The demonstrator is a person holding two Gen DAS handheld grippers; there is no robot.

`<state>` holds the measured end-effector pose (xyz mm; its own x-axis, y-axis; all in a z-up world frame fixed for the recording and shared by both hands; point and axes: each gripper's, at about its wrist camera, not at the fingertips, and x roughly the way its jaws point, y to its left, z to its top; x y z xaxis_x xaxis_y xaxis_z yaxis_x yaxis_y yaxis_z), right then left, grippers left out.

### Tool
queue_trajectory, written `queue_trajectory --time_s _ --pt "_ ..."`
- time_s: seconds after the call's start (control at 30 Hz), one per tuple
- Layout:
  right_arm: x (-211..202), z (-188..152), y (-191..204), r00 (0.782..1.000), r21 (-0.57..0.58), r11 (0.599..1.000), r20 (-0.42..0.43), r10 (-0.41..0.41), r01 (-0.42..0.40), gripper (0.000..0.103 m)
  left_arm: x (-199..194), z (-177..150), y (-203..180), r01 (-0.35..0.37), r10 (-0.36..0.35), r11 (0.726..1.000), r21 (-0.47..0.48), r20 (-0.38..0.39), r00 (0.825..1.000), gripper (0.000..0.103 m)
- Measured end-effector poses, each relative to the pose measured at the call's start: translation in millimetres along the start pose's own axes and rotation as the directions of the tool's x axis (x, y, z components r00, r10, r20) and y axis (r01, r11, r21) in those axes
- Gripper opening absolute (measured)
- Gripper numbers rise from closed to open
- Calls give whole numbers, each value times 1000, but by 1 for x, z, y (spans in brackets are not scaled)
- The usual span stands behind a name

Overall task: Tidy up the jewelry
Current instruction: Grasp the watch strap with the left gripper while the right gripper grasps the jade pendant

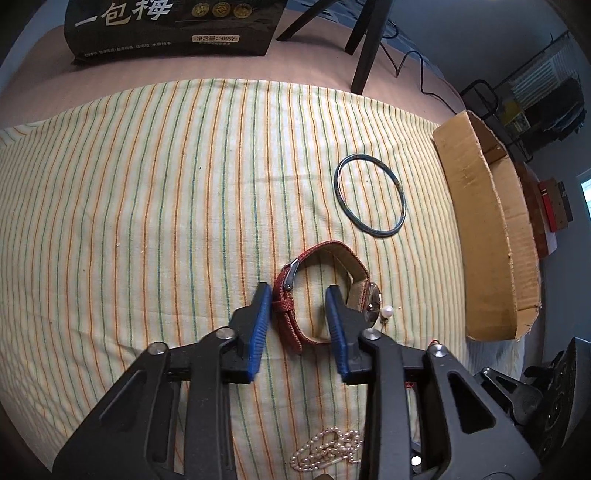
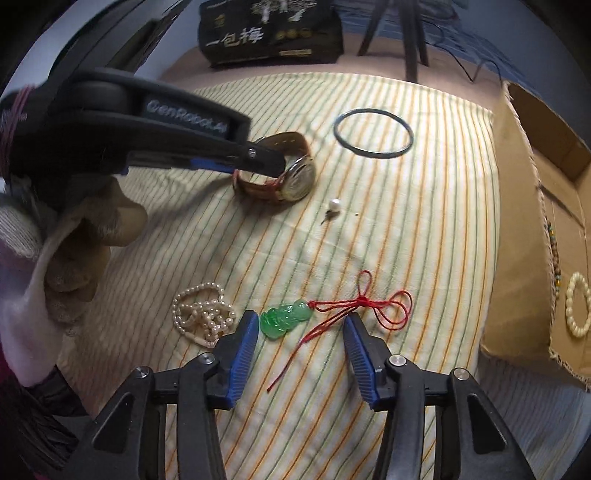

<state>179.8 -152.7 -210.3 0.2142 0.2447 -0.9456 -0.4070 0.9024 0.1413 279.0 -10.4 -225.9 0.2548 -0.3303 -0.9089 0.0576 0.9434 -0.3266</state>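
Observation:
A watch with a red strap [image 1: 325,284] stands on its side on the striped cloth; it also shows in the right wrist view [image 2: 291,173]. My left gripper [image 1: 298,295] is open, one finger outside the strap and one inside the loop. My right gripper [image 2: 299,325] is open over a green jade pendant [image 2: 283,318] with a red cord [image 2: 365,306]. A pearl necklace [image 2: 203,314] lies left of it. A dark bangle [image 1: 369,195] and a pearl earring [image 1: 387,312] lie near the watch.
A cardboard box [image 2: 517,229] at the right holds a white bead bracelet [image 2: 578,304] and a brown bead string [image 2: 554,254]. A black snack bag [image 1: 173,26] and tripod legs [image 1: 365,48] stand at the back.

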Motion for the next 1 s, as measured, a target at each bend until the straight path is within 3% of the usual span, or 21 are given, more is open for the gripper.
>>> queue_trajectory --time_s 0.13,0.23,0.4,0.47,1.0 --pt "4 0 11 998 -56 997 -1 -56 56 31 4 2 0 -16 16 1000 5 1 1000 13" --pt "4 2 14 998 -65 996 4 -66 67 17 4 3 6 2 -2 1000 -8 1 1000 11" --pt "2 1 14 999 -45 998 16 -48 48 17 -2 2 7 -1 1 1000 -7 13 1000 10" --pt "-3 2 8 998 -43 998 27 -49 50 11 -7 1 8 -2 2 1000 -8 23 1000 10" --pt "-60 7 -24 983 24 999 182 -36 33 11 -65 1 -2 35 -36 999 11 147 989 10"
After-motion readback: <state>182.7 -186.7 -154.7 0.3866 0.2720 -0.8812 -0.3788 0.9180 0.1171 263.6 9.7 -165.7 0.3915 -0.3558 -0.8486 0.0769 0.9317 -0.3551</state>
